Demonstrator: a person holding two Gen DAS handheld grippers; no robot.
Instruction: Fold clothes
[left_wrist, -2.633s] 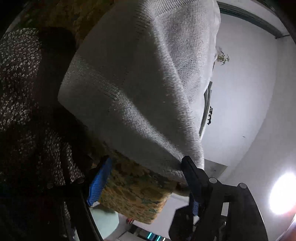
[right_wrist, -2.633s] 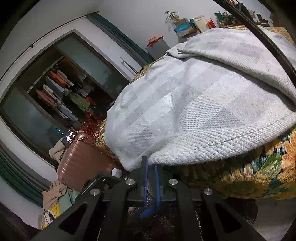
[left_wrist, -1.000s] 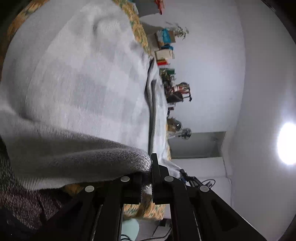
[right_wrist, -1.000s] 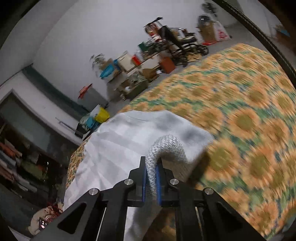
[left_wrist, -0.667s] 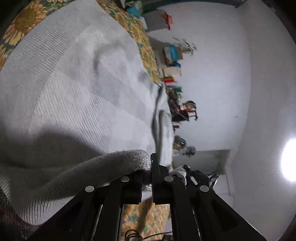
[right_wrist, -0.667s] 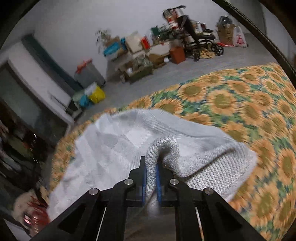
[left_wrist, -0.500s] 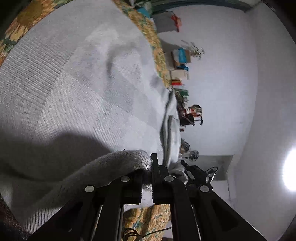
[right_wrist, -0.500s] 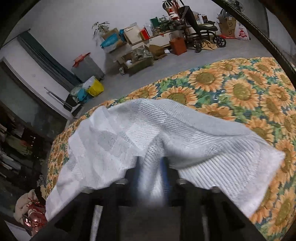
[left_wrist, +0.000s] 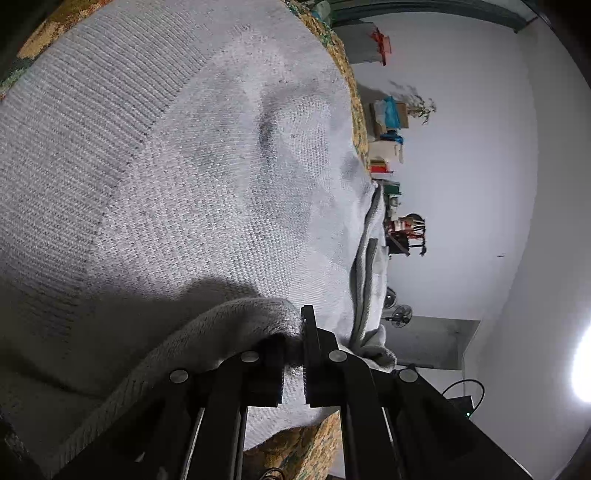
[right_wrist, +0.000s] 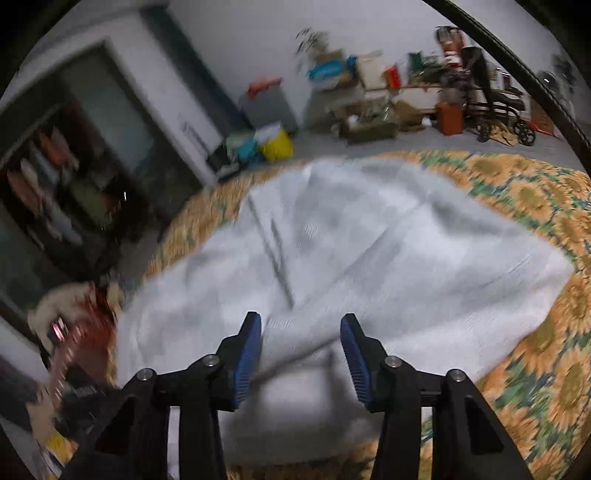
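Knitwear fills the left wrist view: a pale grey sweater (left_wrist: 207, 177), chunky ribbed band at upper left, finer weave across the body with faint darker squares in it. It lies spread on the sunflower bedspread (left_wrist: 360, 122), whose orange and green edge peeks out along the top and again at the bottom. The left gripper (left_wrist: 293, 343) is pinching a rolled fold of the sweater's edge, black jaws pressed tight on the fabric, the fold arching up over the flat layer and throwing a dark shadow beneath it. A loose strip of the same grey cloth trails along the right side of the garment.

Over in the right wrist view, blurred by motion, the sweater (right_wrist: 369, 251) sprawls wide over the bedspread (right_wrist: 535, 206), one corner pointing right, creases running down its middle. The right gripper (right_wrist: 301, 350) hangs above the near edge with jaws spread wide and blue pads (right_wrist: 247, 350) bare, nothing between them. Beyond the bed: a dark wardrobe (right_wrist: 66, 177) at left, cluttered boxes (right_wrist: 369, 96) along the far wall.
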